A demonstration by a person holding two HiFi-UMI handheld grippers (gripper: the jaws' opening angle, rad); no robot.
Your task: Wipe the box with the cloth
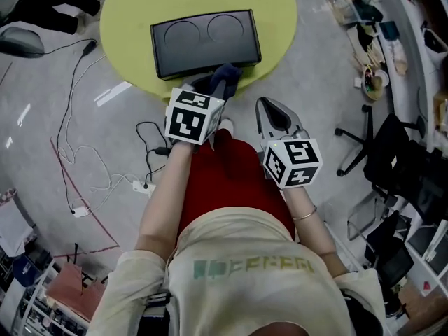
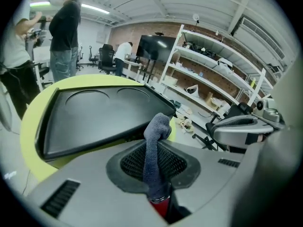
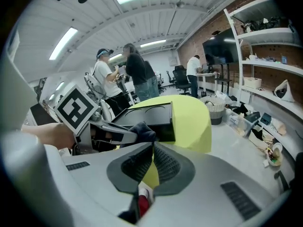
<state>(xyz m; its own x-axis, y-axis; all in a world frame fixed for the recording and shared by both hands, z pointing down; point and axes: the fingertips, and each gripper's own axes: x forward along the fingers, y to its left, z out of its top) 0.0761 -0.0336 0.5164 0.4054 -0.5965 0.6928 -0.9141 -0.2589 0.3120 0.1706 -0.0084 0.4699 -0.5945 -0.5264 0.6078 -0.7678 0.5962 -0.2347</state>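
The left gripper [image 1: 214, 89] is pinching the dark grey-blue cloth [image 2: 152, 148] between its pads, with a bunched tuft of fabric standing proud of the jaw tips. The black box [image 1: 205, 42] is resting on the round yellow-green table [image 1: 133, 9], with its lid, which bears two shallow circular recesses, facing up. The cloth is sitting at the box's near edge, right of its middle. Whether it is touching the surface cannot be told. The right gripper [image 1: 274, 116] is hanging close to the person's body, well apart from the box, with its jaws pressed together on nothing. The wiping stroke appears to be only beginning. To do it well, the person should be lowering the tuft, not the jaw tips, onto the lid, so that only fabric is bearing on the plastic. The person should also be sweeping in overlapping passes from the near edge toward the far one, and working the cloth into both recesses, where dust is likely collecting. The box looks light and may be sliding under pressure, so the idle right gripper could be steadying a side wall.
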